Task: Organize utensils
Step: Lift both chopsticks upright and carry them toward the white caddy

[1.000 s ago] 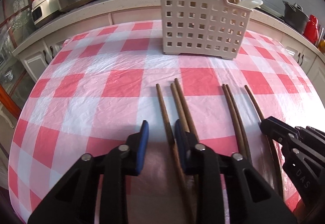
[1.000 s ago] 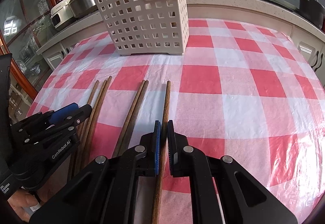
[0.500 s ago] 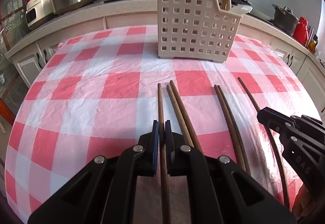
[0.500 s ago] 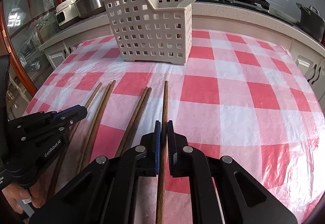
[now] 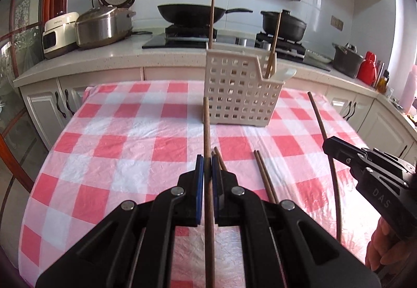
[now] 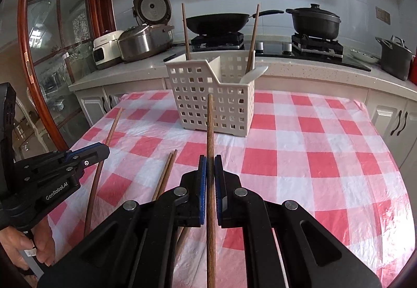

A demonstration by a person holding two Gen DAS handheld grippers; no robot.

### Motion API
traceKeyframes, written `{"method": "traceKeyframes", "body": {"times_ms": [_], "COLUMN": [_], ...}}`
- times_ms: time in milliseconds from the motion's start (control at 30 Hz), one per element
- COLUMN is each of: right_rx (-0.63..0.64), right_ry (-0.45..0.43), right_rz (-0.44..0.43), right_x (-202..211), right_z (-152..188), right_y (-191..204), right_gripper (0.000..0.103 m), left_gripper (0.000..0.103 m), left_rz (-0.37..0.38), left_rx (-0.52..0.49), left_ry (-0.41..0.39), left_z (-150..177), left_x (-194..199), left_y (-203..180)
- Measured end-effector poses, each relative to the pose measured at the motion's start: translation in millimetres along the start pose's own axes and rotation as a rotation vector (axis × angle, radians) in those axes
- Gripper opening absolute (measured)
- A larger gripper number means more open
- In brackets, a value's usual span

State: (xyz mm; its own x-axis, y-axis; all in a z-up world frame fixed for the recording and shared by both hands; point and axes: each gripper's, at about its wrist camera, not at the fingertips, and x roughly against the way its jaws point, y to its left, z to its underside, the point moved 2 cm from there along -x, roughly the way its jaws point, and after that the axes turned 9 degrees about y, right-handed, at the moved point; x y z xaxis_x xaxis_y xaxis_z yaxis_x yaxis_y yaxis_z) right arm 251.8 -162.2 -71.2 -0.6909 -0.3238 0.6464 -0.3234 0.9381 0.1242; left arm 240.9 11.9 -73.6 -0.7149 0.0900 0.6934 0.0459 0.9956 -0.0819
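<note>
One chopstick (image 5: 207, 131) clamped in the left gripper (image 5: 207, 168), another chopstick (image 6: 210, 131) clamped in the right gripper (image 6: 210, 170), both raised, pointing at the basket (image 6: 208, 95) toward the table's far edge. Two chopsticks and a white spoon (image 6: 254, 74) already inside; four more (image 5: 263, 173) left on the tablecloth (image 5: 117, 144). Near ends hidden under the grippers.
</note>
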Motion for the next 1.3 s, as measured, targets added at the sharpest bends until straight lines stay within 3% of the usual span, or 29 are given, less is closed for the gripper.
{"method": "traceKeyframes", "body": {"times_ms": [233, 767, 1300], "right_rx": [0.022, 0.057, 0.073], "right_ry": [-0.083, -0.159, -0.213], "right_rz": [0.001, 0.016, 0.017], "right_x": [31.0, 69.1, 84.6], "right_z": [-7.9, -9.8, -9.5], "right_y": [9.6, 17.2, 23.4], "right_gripper": [0.007, 0.007, 0.007], "left_gripper": [0.006, 0.006, 0.006], "left_rz": [0.010, -0.017, -0.022], "left_rx": [-0.002, -0.064, -0.072], "left_ry": [-0.083, -0.248, -0.291], "left_z": [-4.0, 3.8, 3.6], "left_x": [37.1, 93.4, 105.8], "left_y": [0.3, -12.1, -14.1]}}
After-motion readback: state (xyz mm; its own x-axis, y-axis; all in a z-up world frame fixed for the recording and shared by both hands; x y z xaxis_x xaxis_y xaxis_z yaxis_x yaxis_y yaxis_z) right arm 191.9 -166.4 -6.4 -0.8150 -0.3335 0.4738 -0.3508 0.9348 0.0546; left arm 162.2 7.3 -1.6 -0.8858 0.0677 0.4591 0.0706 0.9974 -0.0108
